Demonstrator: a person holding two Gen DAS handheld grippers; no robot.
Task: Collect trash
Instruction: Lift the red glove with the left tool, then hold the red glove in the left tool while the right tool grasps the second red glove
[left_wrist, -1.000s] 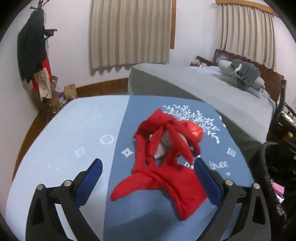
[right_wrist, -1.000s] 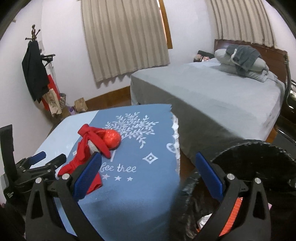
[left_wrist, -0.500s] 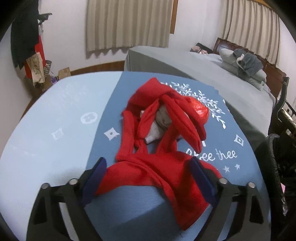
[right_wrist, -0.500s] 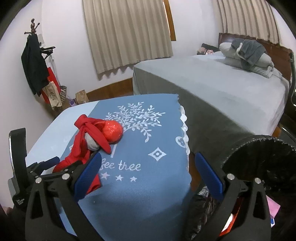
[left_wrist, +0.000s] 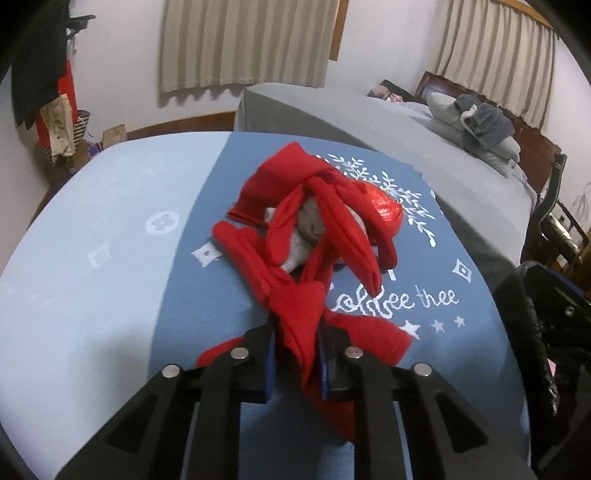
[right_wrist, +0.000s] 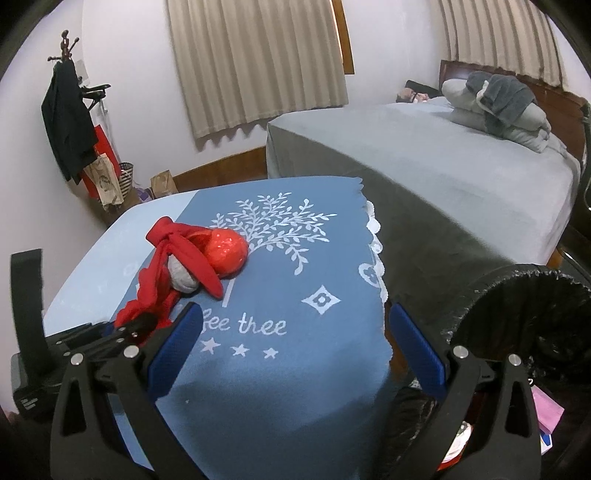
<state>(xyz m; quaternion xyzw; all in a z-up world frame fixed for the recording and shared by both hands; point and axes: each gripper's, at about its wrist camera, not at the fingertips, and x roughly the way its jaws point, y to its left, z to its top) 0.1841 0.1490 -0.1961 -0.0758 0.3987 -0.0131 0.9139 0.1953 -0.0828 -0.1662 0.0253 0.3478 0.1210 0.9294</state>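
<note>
So over on the left we've got the left hand-held gripper (left_wrist: 295, 354) closing its blue pads on a fold of the floppy red cloth bundle (left_wrist: 314, 236), and the fabric is already pinched between them. We're grabbing the near, loose end, probably because it's the closest bit and it bunches up easily, so the rest should trail along when we lift. The bundle sits on the blue tabletop (left_wrist: 110, 258), on the darker blue printed cloth (right_wrist: 295, 350), and it's wrapped loosely around a grey wad (left_wrist: 310, 229) and a shiny red crinkly ball (left_wrist: 384, 210). Those two aren't gripped at all, so our guess is they could roll out once the cloth goes up.

Moving right, the right hand-held gripper (right_wrist: 306, 347) hangs with its jaws wide apart and nothing between them, over the cloth's near right corner. We reckon it's just parked there, ready to help.

Far right, the black bin with a black liner (right_wrist: 517, 295) stands just beside the tabletop's edge, below its level, handy for dropping stuff in.
</note>
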